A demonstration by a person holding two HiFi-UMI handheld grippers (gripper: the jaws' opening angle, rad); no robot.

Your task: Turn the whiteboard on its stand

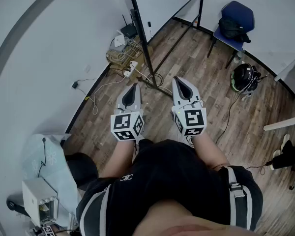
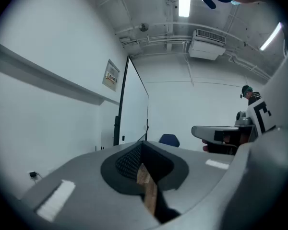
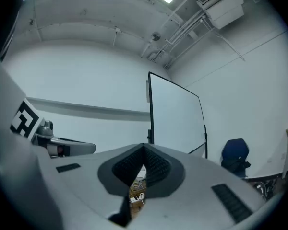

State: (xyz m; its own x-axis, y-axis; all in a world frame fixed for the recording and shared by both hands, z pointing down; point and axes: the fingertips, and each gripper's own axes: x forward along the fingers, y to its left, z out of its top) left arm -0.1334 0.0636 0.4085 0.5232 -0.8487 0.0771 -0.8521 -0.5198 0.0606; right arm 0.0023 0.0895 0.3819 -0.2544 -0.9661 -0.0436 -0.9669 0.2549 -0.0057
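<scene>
The whiteboard (image 3: pixel 175 121) stands upright ahead of me on its black stand (image 1: pixel 145 53), close to the white wall, with the stand's feet on the wood floor (image 1: pixel 201 102). The right gripper view shows its white face inside a thin dark frame. From the left gripper view it appears much narrower, turned nearly edge-on.

I hold my left hand-held gripper (image 1: pixel 133 86) and my right hand-held gripper (image 1: pixel 178 79) side by side, level and pointed toward the stand. Both are well short of the board and touch nothing. Each is clenched, its dark ribbed pads meeting at the tip, and neither holds anything. Through the slit beneath the pads I see only floor.

By the foot of the stand, against the wall, lies a tangle of cables (image 1: pixel 128 58) with a white power strip (image 1: pixel 130 69) among them. Past the stand, toward the corner, stands a blue chair (image 1: pixel 234 21) with something dark on its seat. A black helmet (image 1: pixel 244 76) lies on the floor to the right of it.
</scene>
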